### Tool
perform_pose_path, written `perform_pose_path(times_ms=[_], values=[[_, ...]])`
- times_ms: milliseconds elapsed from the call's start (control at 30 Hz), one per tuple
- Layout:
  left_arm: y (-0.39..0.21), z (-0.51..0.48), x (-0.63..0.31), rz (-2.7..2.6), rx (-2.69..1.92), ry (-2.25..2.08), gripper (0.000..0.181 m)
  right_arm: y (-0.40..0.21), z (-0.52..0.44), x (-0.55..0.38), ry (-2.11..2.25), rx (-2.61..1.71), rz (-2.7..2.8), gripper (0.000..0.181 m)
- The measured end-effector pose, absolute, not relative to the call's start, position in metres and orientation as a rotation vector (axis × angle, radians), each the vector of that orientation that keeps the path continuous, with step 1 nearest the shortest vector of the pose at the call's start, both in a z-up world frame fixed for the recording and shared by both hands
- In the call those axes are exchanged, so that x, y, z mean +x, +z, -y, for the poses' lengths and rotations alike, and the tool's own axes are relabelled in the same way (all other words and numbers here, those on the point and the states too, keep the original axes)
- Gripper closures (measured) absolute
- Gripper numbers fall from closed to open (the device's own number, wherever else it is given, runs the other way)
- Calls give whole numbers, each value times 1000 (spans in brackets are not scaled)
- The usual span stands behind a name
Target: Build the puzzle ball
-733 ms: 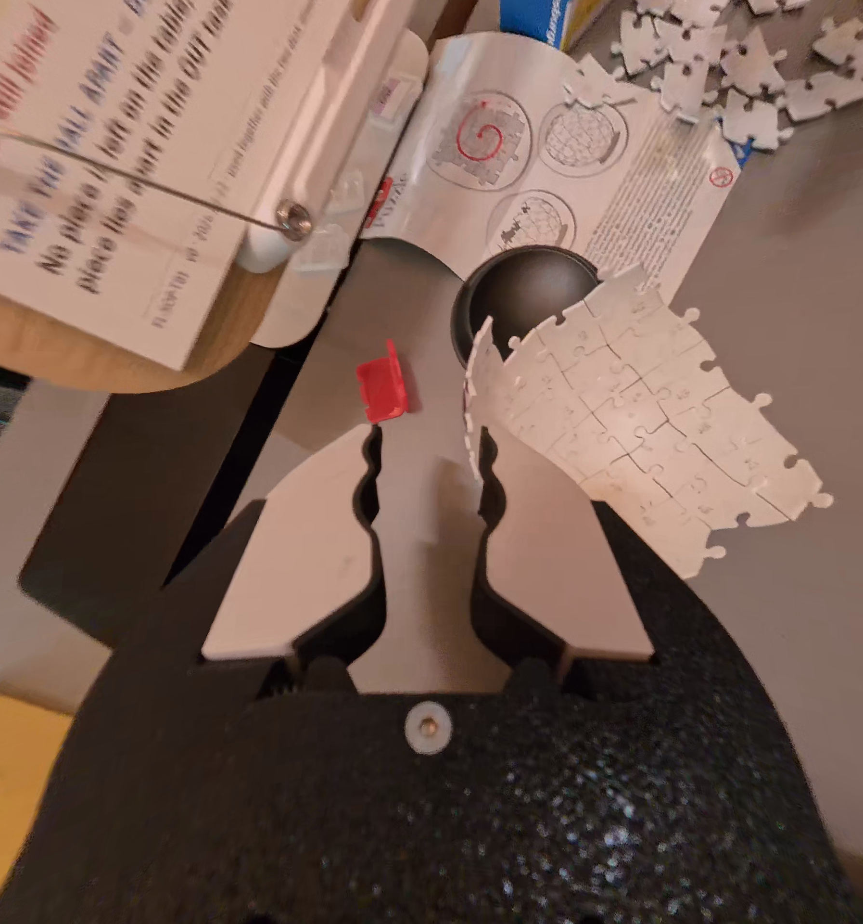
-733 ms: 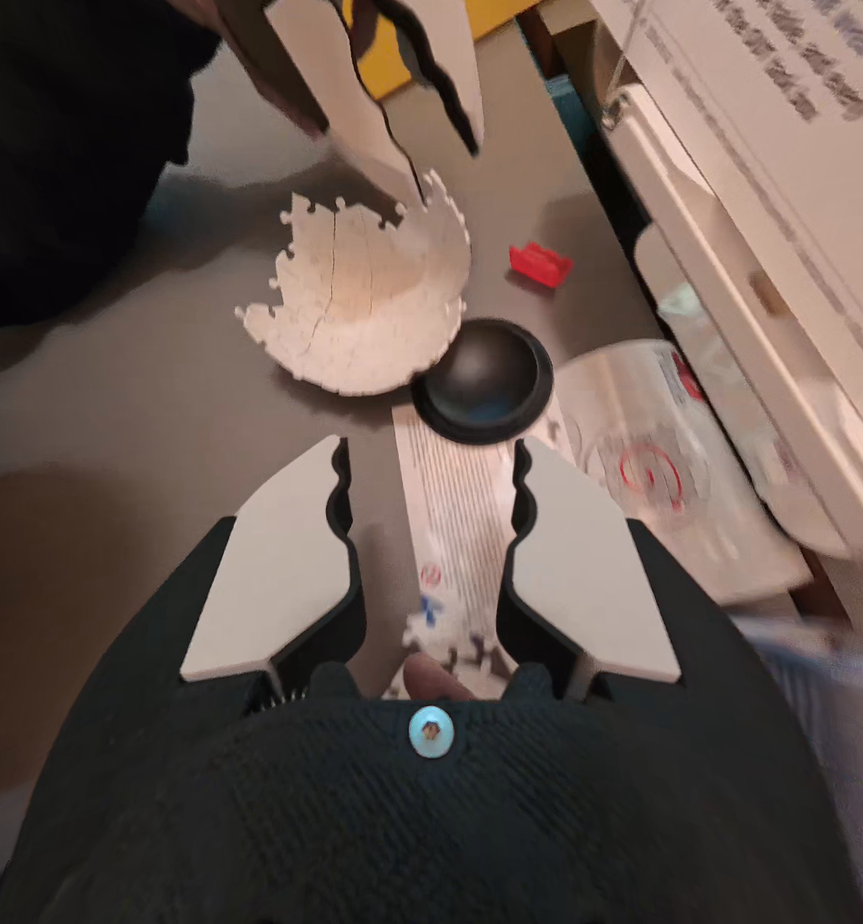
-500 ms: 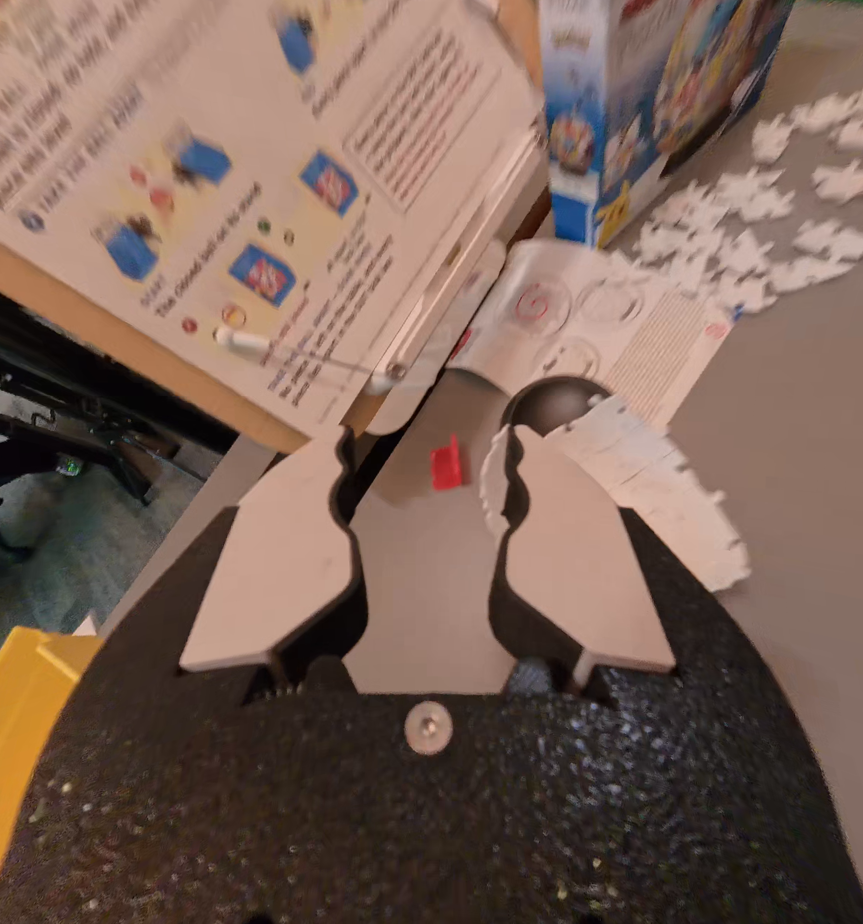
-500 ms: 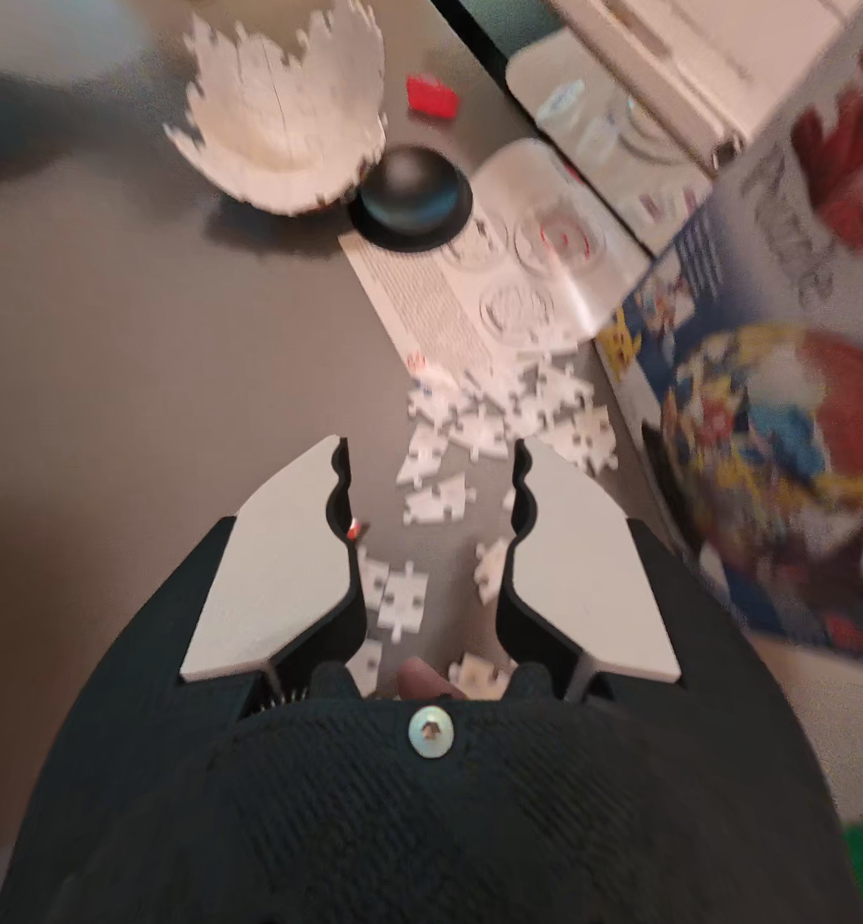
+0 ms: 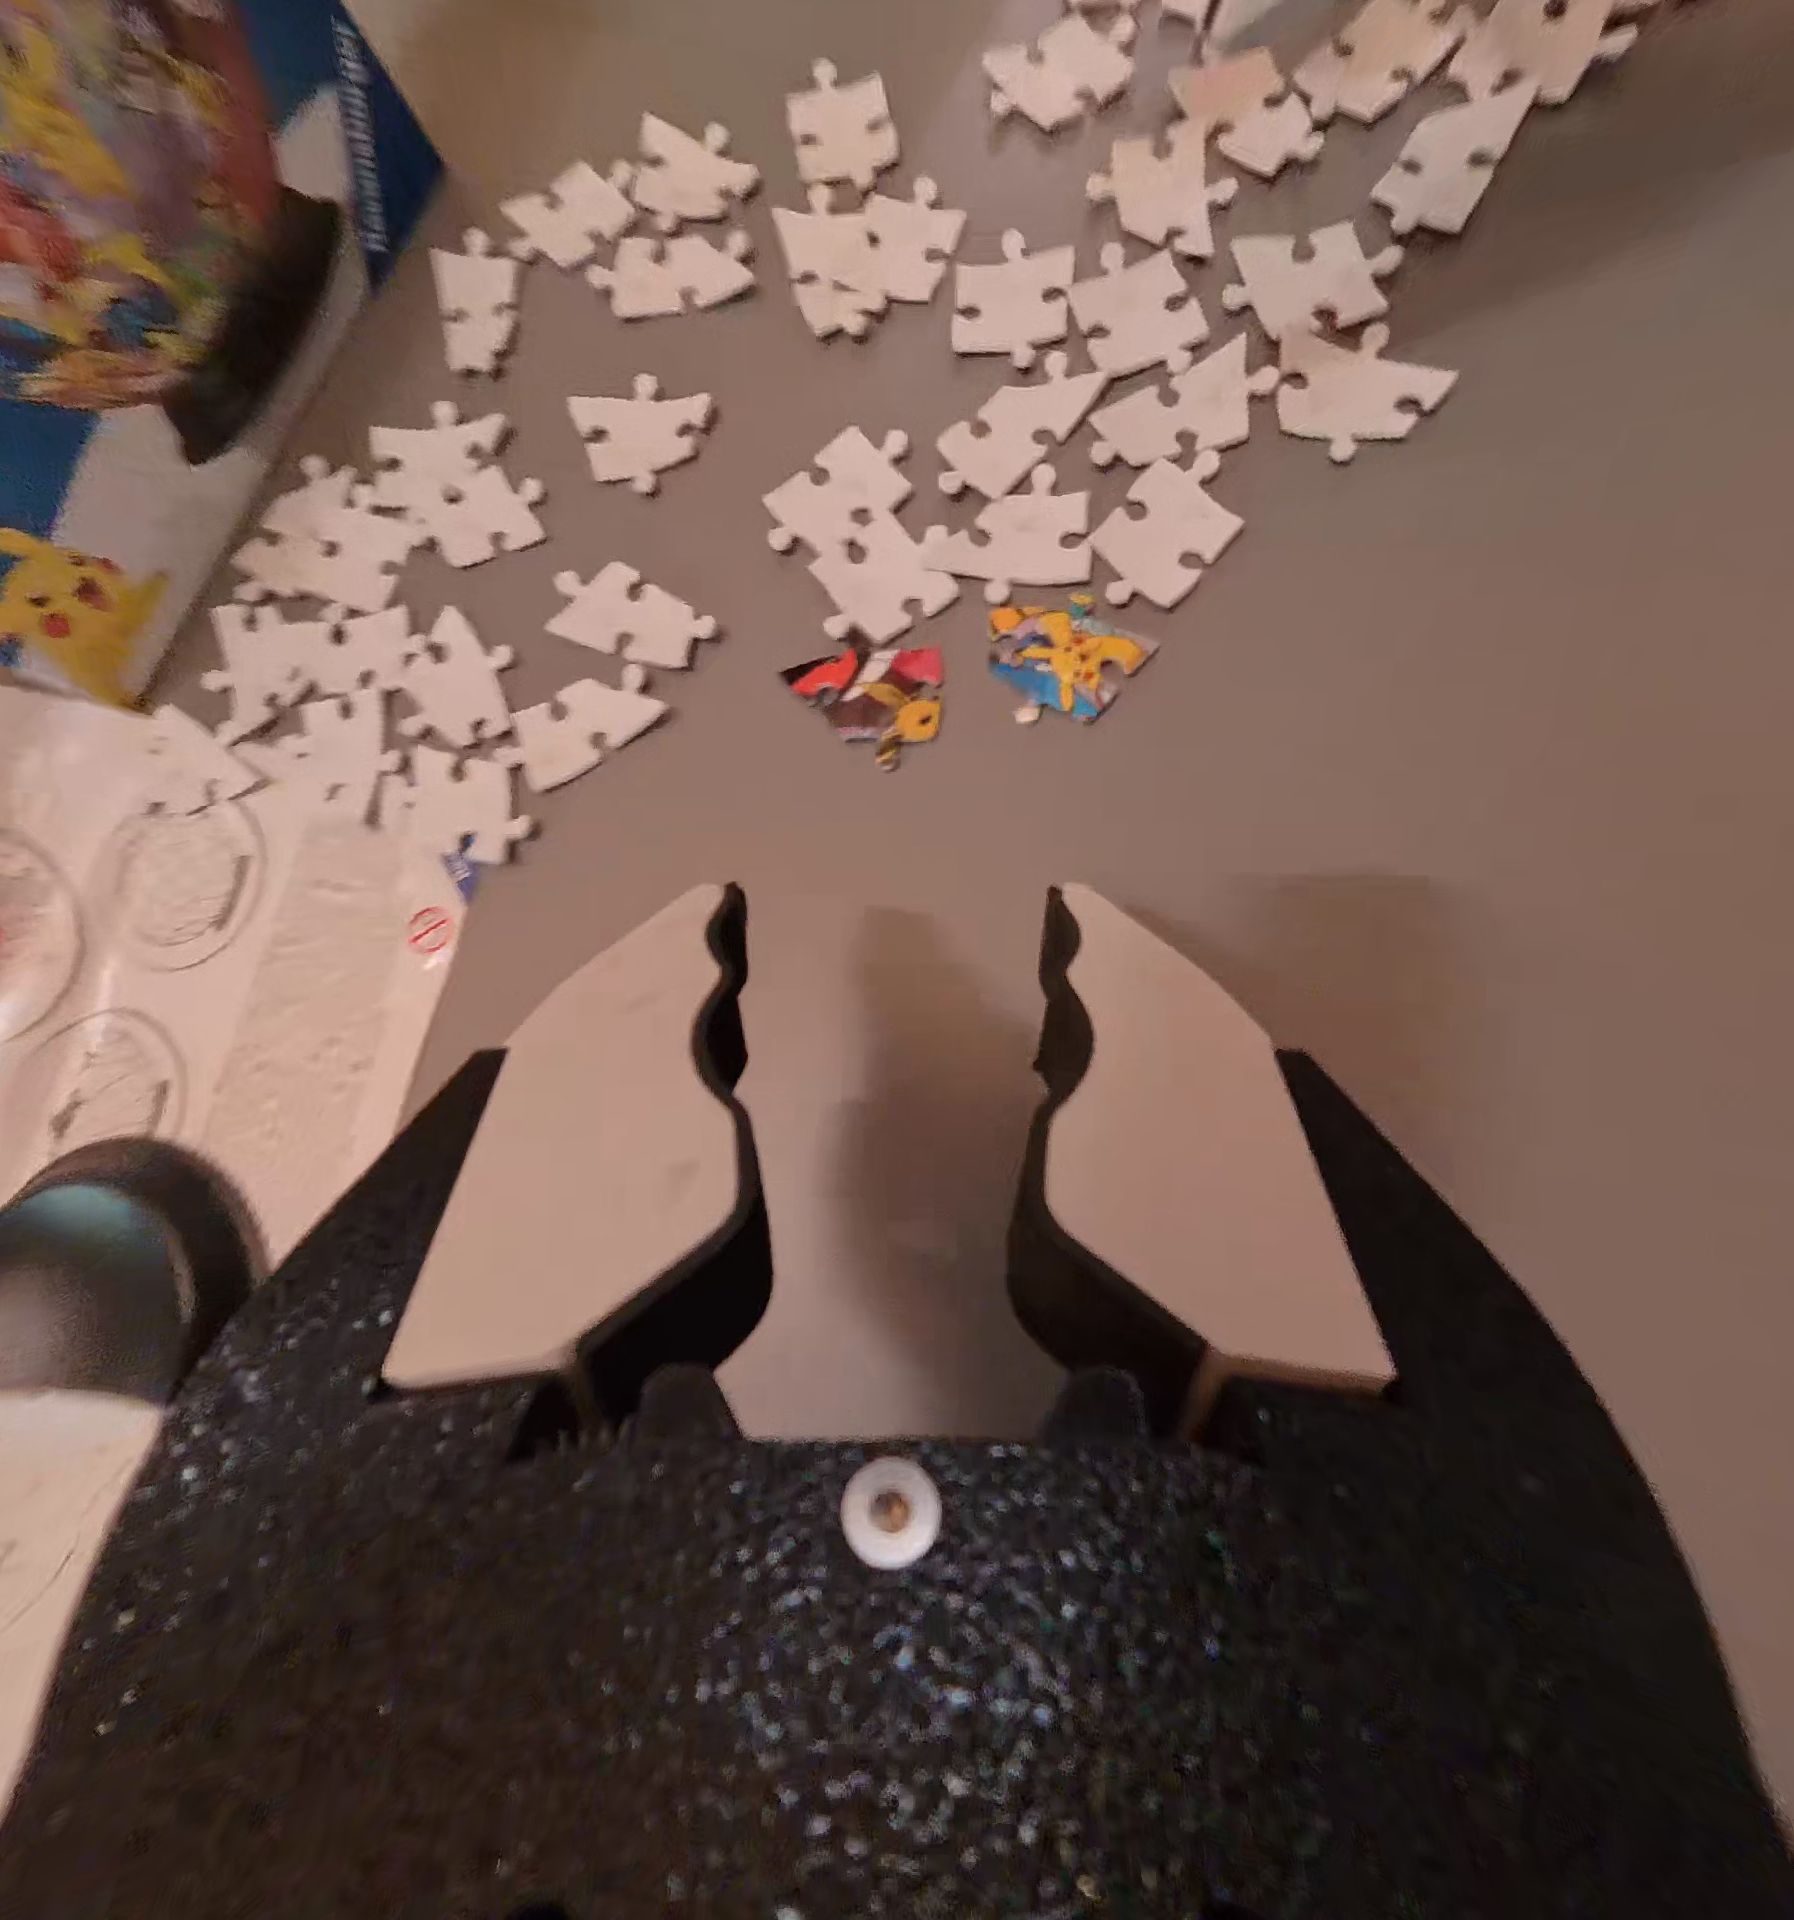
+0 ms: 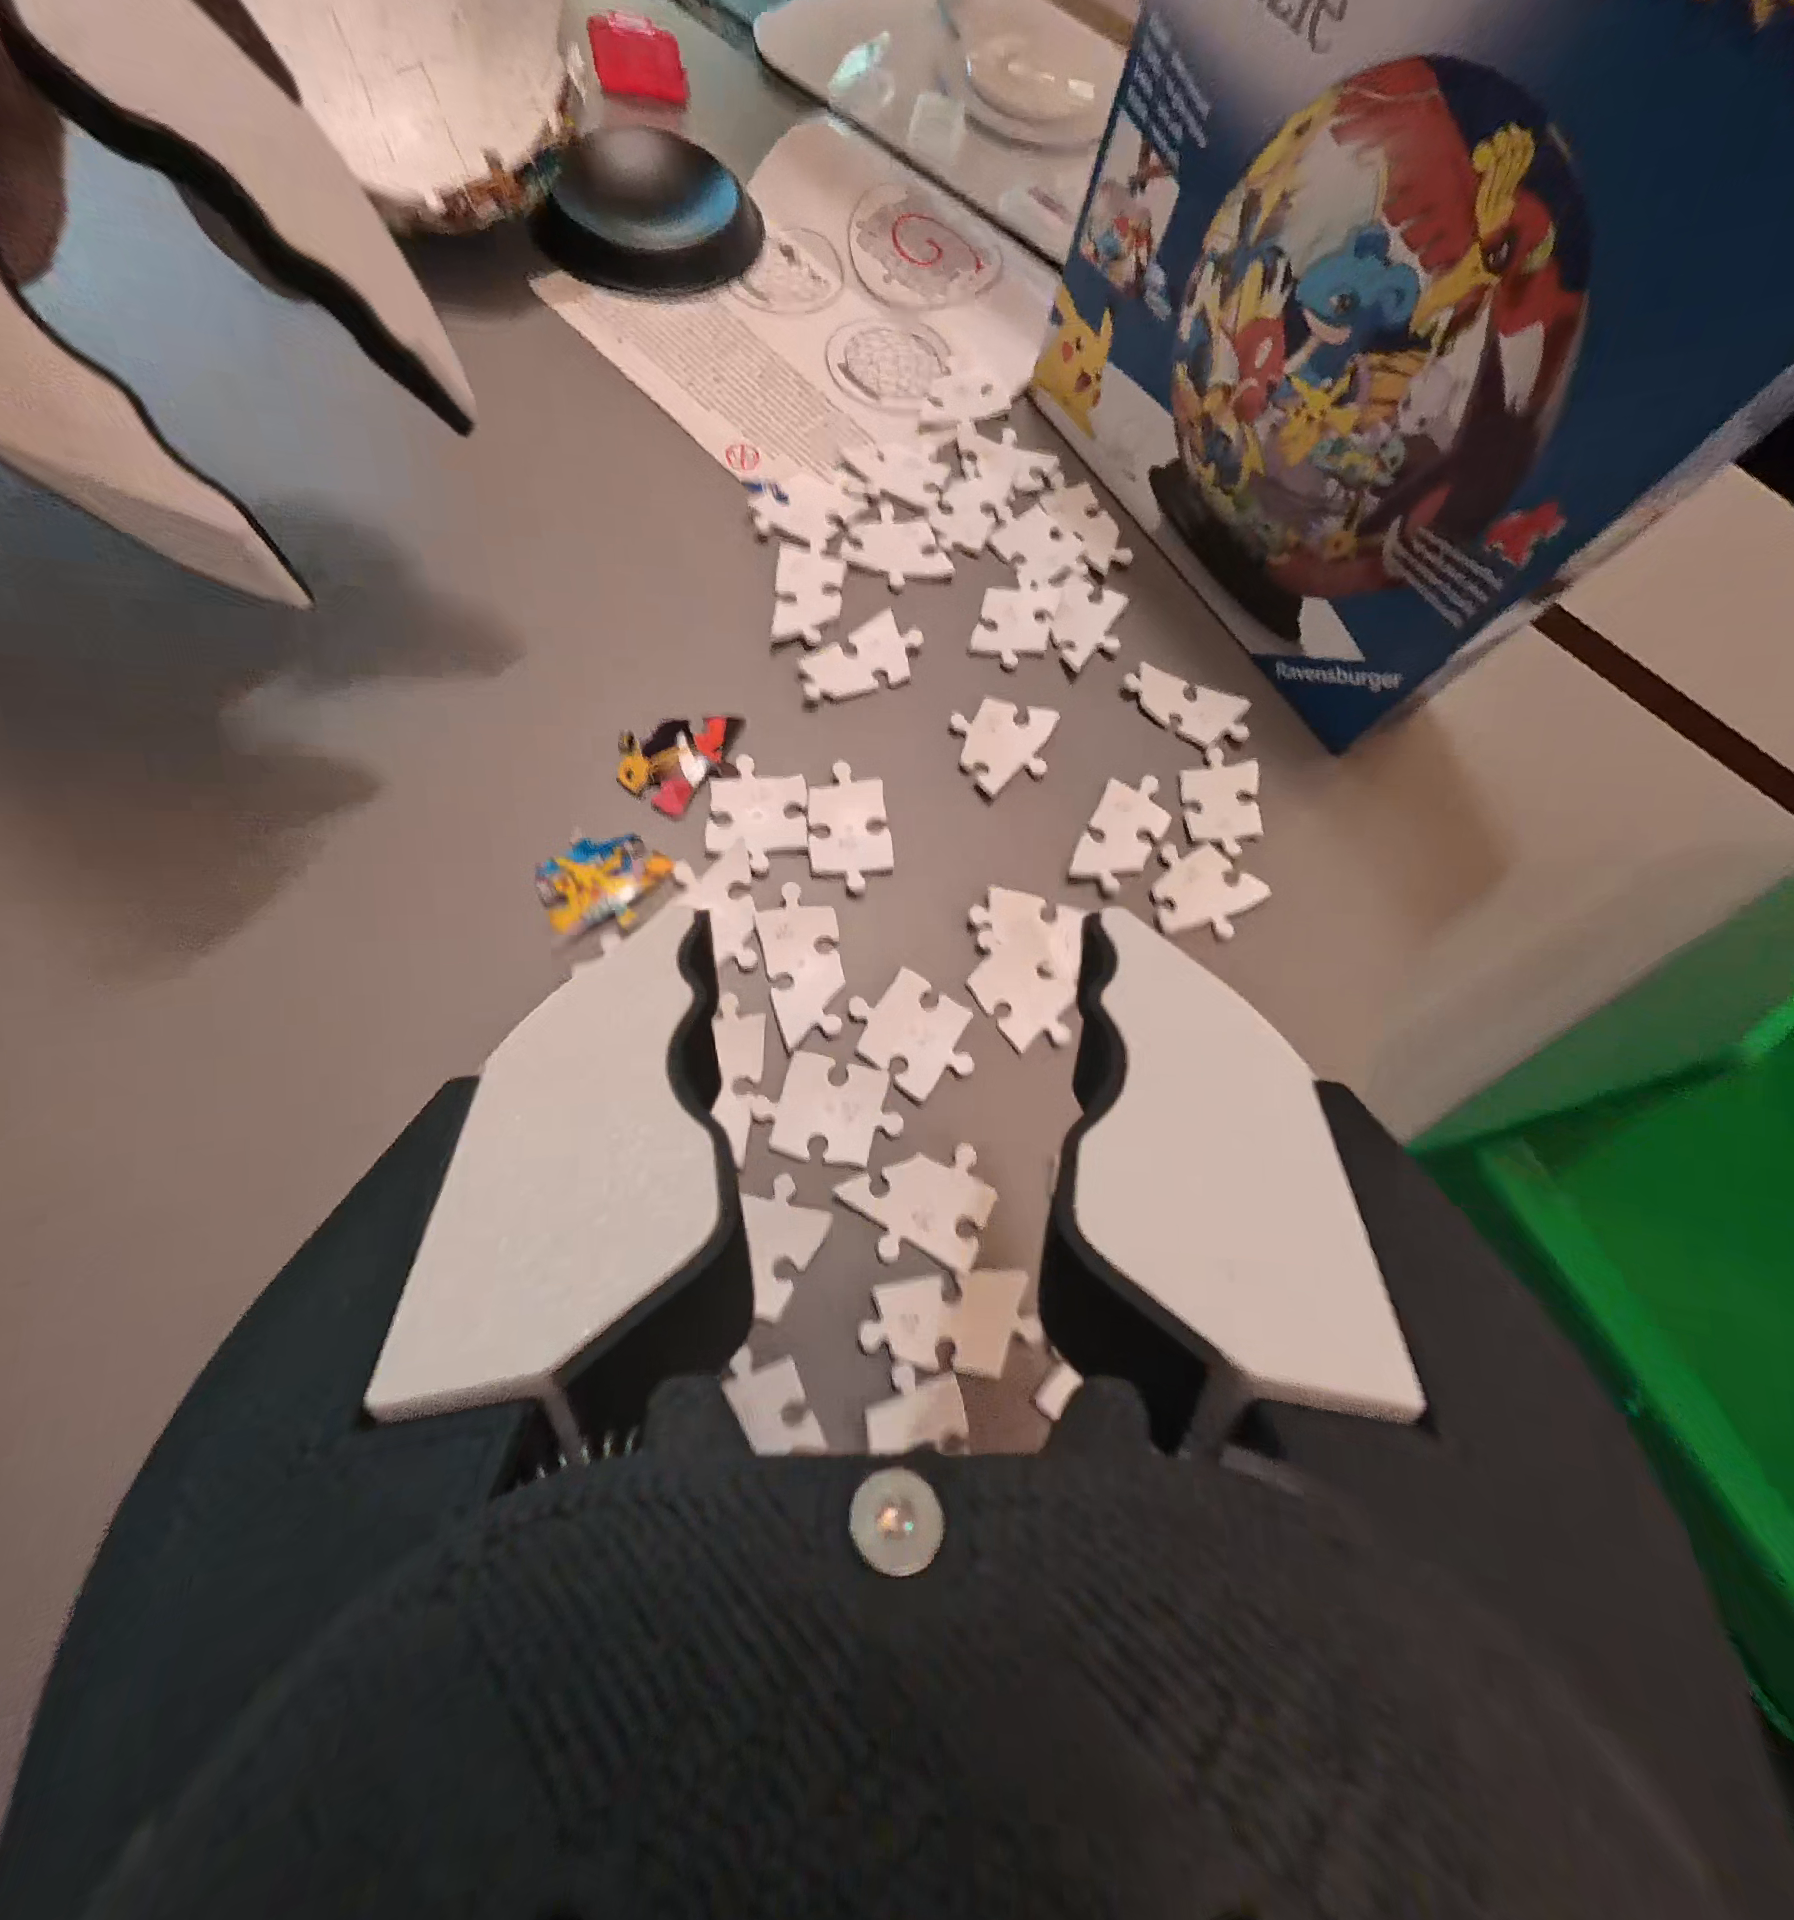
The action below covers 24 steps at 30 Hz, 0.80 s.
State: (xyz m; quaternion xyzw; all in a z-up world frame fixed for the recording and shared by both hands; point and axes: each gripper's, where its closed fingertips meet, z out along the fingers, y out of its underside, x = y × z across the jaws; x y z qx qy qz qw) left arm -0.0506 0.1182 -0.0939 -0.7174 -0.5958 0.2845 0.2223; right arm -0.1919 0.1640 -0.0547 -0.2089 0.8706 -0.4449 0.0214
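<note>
Several loose puzzle pieces (image 5: 1018,301) lie white side up on the grey table. Two pieces lie colour side up, one red and black (image 5: 867,698) and one blue and yellow (image 5: 1069,657). My left gripper (image 5: 891,906) is open and empty, short of these pieces. My right gripper (image 6: 893,930) is open and empty, low over the white pieces (image 6: 831,1107). The part-built white half ball (image 6: 446,114) sits at the top left of the right wrist view, beside the black round stand (image 6: 654,208). The left gripper's fingers (image 6: 353,260) show there too. The stand also shows in the left wrist view (image 5: 82,1257).
The puzzle box (image 6: 1392,312) stands at the right of the pieces; it also shows in the left wrist view (image 5: 124,260). An instruction sheet (image 5: 197,935) lies by the stand. A small red part (image 6: 638,57) lies behind the half ball. A green bin (image 6: 1682,1195) stands at the right.
Both grippers have swung away from the half ball and stand toward the loose pieces. The left gripper has opened wider. The right gripper now hangs over the white pieces.
</note>
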Motion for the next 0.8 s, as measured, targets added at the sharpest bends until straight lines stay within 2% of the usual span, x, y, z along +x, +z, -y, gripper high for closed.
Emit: perform_pose_path(times_ms=[100, 200, 333, 533, 633, 800], values=[[-109, -151, -75, 1582, -2045, 706, 137, -60, -173, -208, -1356, -633, -2825, 112], [-120, -166, -90, 1701, -2033, 615, 135, -59, -178, -209, -1368, -673, -2815, 111], [-120, -173, -109, 1931, -1791, 542, 139, -49, -176, -211, -1417, -621, -2788, 111], [-136, -165, -112, 2213, -1668, 535, 133, -44, -178, -208, -1453, -645, -2739, 111], [-142, -163, -111, 2251, -1666, 561, 147, -39, -178, -208, -1482, -629, -2697, 111], [-142, -162, -107, 2221, -1614, 597, 151, -36, -180, -209, -1494, -608, -2654, 111]])
